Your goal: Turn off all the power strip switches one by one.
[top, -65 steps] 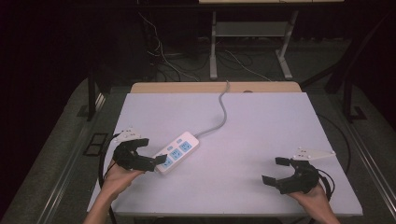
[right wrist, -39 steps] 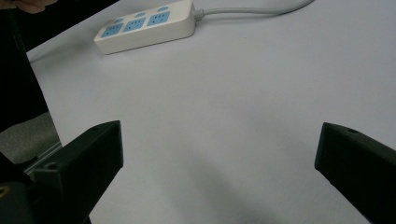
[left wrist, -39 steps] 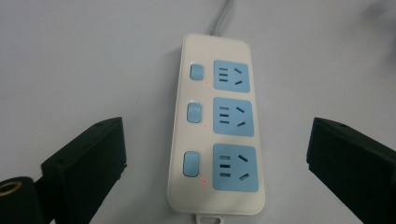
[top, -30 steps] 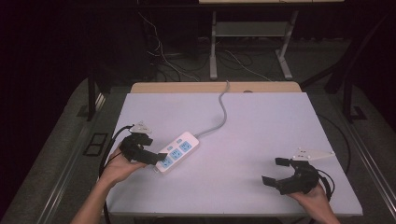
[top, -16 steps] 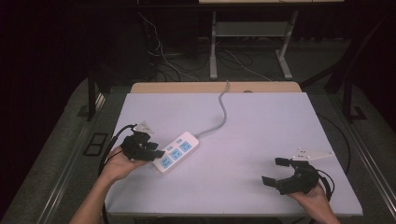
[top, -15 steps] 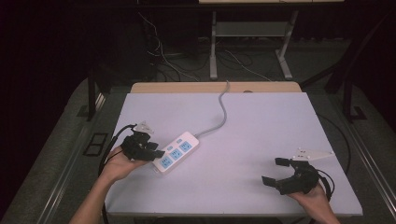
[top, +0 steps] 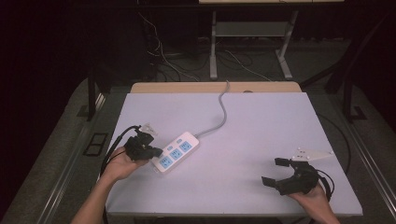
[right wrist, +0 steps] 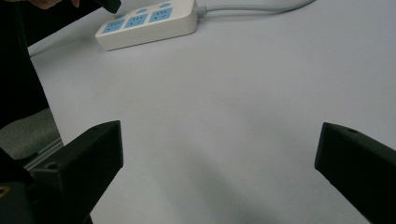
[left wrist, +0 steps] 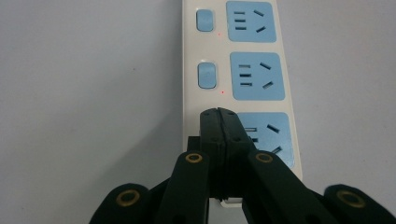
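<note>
One pale table (top: 261,121), power strip (top: 176,151), dark cabled floor (top: 177,51)

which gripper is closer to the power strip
Left. The left gripper, jaws shut, has its tip over the near end of the power strip. The right gripper sits open, far off near the table's opposite corner.

Brightness: we see the white table (top: 261,130) evenly lit, the room around it almost black.
Shadows: soft, faint ones under the power strip (top: 175,151).
Glare: none we can see.
Focus: in the left gripper view the near jaws look slightly soft; sockets stay sharp.
</note>
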A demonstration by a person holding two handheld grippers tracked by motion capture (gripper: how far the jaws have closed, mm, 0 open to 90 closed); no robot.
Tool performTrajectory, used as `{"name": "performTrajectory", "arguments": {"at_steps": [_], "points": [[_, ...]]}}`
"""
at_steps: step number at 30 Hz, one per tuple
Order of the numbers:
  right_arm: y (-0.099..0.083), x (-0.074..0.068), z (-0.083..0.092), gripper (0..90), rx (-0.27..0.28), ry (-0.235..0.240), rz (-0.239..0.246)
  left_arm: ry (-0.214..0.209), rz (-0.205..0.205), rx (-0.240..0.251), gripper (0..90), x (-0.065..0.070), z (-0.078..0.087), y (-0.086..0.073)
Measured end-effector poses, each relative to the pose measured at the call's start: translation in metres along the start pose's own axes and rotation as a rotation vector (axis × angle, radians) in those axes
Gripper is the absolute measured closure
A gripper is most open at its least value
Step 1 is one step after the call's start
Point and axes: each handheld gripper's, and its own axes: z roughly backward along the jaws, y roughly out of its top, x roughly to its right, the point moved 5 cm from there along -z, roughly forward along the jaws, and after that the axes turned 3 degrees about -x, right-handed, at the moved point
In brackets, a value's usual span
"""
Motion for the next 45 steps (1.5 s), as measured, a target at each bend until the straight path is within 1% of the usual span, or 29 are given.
{"name": "performTrajectory", "arguments": {"at_steps": [7,13,15,23,26,34,37,39,42,43,45], "points": [[-0.0001,0.0000,0.0001,1.0,0.000,-0.001,0.001,0.010,0.001,-0.002,88.9,-0.0022,-0.0018,0.0003],[-0.0002,0.0000,0.0003,1.0,0.000,-0.001,0.002,0.005,0.010,-0.002,88.9,-0.0039,-0.0042,0.0002],[-0.0002,0.0002,0.0005,0.9,0.000,-0.001,0.002,0.005,0.003,-0.010,88.9,-0.0047,-0.0048,0.0001],[-0.0008,0.0002,0.0004,0.9,-0.003,0.000,0.003,-0.005,0.009,-0.006,89.0,-0.0052,-0.0068,0.0005],[-0.0008,0.0003,0.0008,1.0,0.000,-0.002,0.005,-0.006,0.002,-0.006,89.0,-0.0051,-0.0069,0.0003],[-0.0014,0.0002,0.0025,1.0,-0.001,-0.004,0.000,-0.012,-0.002,-0.004,89.5,-0.0056,-0.0069,-0.0005],[-0.0016,0.0008,0.0031,1.0,0.001,-0.004,0.000,-0.006,-0.006,-0.005,89.6,-0.0053,-0.0075,0.0004],[-0.0015,0.0010,0.0034,1.0,0.002,-0.005,0.000,-0.012,0.014,-0.006,89.7,-0.0056,-0.0076,0.0004],[-0.0014,0.0011,0.0036,1.0,0.003,-0.006,0.001,-0.020,0.022,-0.008,89.9,-0.0067,-0.0076,0.0003],[-0.0014,0.0011,0.0039,1.0,0.003,-0.006,0.001,-0.029,0.032,-0.013,89.8,-0.0077,-0.0087,-0.0001],[-0.0014,0.0013,0.0047,1.0,0.002,-0.007,0.002,-0.034,0.038,-0.014,89.9,-0.0078,-0.0086,0.0000]]}}
